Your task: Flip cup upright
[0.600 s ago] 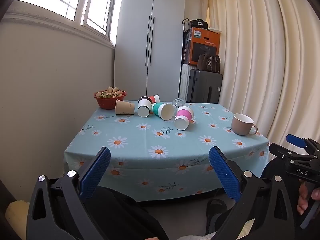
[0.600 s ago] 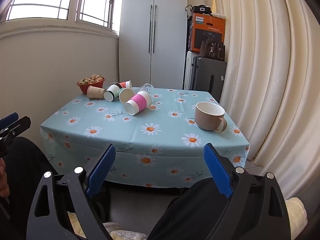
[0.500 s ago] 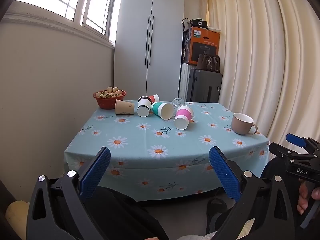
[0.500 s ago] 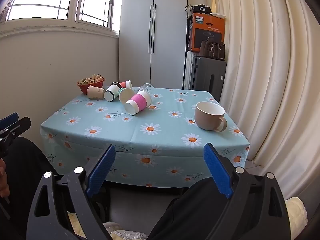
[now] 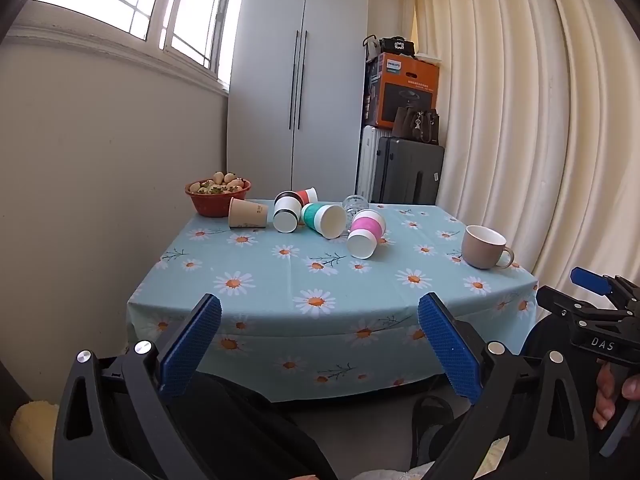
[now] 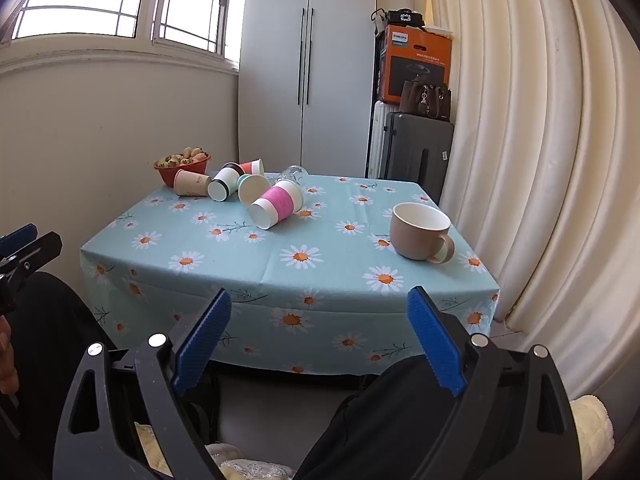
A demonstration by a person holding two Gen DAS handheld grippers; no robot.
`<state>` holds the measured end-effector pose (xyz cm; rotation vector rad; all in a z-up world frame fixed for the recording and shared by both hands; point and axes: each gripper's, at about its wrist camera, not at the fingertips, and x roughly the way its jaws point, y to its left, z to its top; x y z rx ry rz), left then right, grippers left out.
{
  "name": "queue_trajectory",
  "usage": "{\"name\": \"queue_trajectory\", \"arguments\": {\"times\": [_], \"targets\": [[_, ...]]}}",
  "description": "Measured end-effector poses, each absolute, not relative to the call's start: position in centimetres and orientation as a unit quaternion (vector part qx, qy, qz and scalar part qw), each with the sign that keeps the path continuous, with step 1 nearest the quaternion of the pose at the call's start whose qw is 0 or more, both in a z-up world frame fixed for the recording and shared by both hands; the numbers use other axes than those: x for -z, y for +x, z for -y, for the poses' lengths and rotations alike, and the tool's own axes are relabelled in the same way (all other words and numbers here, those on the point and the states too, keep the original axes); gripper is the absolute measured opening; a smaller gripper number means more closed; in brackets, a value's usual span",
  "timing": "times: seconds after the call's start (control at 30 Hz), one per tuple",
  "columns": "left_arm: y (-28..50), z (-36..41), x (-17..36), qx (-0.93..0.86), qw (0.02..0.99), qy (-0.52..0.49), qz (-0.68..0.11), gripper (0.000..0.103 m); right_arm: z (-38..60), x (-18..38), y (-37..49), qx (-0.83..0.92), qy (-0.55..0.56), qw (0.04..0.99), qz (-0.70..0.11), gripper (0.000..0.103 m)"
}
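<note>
Cups on their sides, five paper ones plus a glass, clustered at the far left of the daisy tablecloth (image 5: pixel 320 280).

We see the pink-banded cup (image 5: pixel 365 232) lying nearest us, mouth toward us, with the teal-banded cup (image 5: pixel 323 220), black-banded cup (image 5: pixel 287 213), plain tan cup (image 5: pixel 247 213) and red-banded cup (image 5: pixel 307 195) behind it, near a red bowl of fruit (image 5: pixel 217 197). The tipped glass (image 5: pixel 355 204) sits just behind the pink one. A beige mug (image 6: pixel 420 231) stands upright, well apart on the right. Our left gripper (image 5: pixel 318 342) and right gripper (image 6: pixel 318 332) both hang spread wide and hold nothing, short of the table edge.
</note>
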<state>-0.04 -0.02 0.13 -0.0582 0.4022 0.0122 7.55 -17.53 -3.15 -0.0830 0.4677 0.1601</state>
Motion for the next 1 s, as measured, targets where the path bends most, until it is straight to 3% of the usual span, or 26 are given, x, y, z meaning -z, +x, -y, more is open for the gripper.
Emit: {"name": "queue_trajectory", "arguments": {"times": [1.0], "targets": [[0.14,0.27,0.13,-0.004,0.980,-0.034,-0.198,0.096,17.16,3.26,7.75,-0.080,-0.052,0.968,-0.231,0.088]]}}
